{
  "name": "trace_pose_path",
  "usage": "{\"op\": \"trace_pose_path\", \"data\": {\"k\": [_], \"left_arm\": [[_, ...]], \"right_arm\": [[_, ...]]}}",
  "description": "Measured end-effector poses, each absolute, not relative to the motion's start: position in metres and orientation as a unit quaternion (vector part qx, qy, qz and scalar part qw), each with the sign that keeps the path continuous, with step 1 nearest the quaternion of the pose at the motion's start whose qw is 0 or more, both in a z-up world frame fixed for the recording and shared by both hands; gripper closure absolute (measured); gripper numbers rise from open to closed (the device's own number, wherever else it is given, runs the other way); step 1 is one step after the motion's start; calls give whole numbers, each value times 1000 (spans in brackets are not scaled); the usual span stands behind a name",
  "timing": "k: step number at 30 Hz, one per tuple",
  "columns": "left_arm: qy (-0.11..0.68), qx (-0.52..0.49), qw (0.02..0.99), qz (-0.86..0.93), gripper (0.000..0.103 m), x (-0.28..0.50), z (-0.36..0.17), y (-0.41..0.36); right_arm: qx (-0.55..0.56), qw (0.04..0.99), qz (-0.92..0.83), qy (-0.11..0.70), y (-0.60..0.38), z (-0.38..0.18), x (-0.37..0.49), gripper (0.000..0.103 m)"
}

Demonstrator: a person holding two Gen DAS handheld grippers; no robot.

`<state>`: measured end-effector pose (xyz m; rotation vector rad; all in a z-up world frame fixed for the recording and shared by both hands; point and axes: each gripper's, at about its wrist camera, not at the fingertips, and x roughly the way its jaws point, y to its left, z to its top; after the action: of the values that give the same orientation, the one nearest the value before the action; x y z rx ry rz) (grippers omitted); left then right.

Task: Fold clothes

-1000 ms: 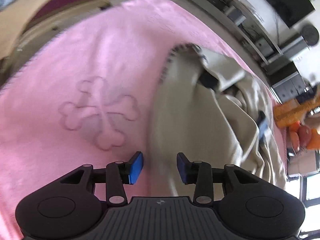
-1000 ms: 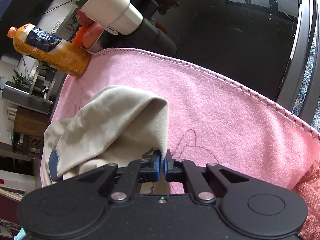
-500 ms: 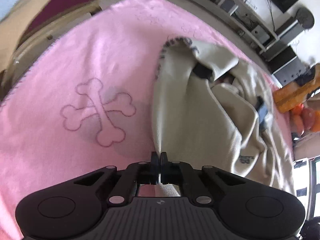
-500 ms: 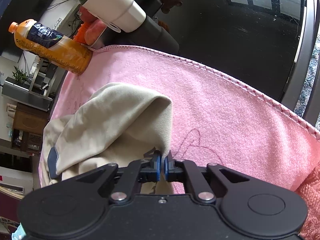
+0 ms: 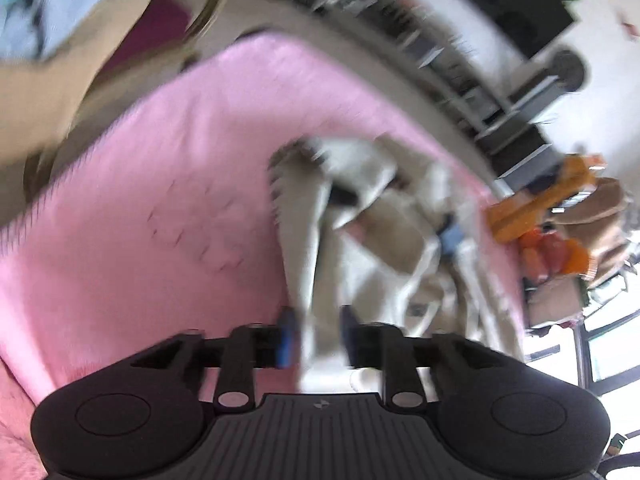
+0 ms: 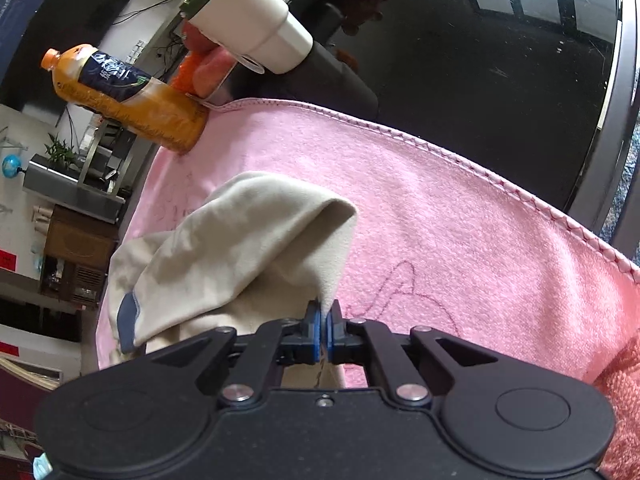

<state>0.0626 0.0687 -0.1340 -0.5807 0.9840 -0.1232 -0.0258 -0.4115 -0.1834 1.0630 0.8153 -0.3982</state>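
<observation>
A beige garment [image 5: 372, 248] with dark blue trim lies crumpled on a pink towel [image 5: 168, 184]. In the blurred left wrist view my left gripper [image 5: 316, 334] is open, its blue pads on either side of the garment's near edge. In the right wrist view my right gripper [image 6: 323, 330] is shut on an edge of the same beige garment [image 6: 240, 256], which rises in a fold in front of it over the pink towel [image 6: 460, 232].
An orange juice bottle [image 6: 124, 98] and a white tumbler with a green lid [image 6: 244, 20] lie at the towel's far edge beside fruit. A dark glass surface [image 6: 500, 60] runs beyond the towel. An orange-pink cloth [image 6: 624, 408] sits at right. Shelves and a TV stand behind.
My left gripper was shut on the garment's edge half a second ago and has now opened. The left view has swung and blurred. My right gripper keeps its grip, slightly shifted.
</observation>
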Motion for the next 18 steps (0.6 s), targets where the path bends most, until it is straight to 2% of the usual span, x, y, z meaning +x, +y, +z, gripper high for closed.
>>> {"op": "trace_pose_path", "data": {"k": [4,6,12,13,14,15,16,17,18], "left_arm": [[501,-295,813,-40,66,73,-163,75],[497,-291,816,-41,60,75,-166,73],[496,-325,801,-79,57,89,-177,73],[499,-335,794,-87,59,91,-181,73],[502,-344,788,-93,67,92,-184,75],[504,-353,782,-97,80,93,-187,76],[503,-362,779,-97,88,91,-188,78],[502,-371,775,-96,103,90,-189,81],[499,-379,773,-96,103,88,-189,83]], "right_arm": [[481,773,-175,374,-410,-181,-25,100],[483,773,-172,374,-410,-182,-24,99],[481,775,-157,379,-406,-182,-19,98],[483,774,-156,379,-406,-182,-19,98],[484,773,-155,379,-406,-182,-19,97],[485,773,-154,379,-406,-182,-19,97],[489,771,-153,379,-407,-183,-19,97],[492,769,-152,378,-408,-183,-19,97],[498,767,-150,376,-408,-184,-20,97]]}}
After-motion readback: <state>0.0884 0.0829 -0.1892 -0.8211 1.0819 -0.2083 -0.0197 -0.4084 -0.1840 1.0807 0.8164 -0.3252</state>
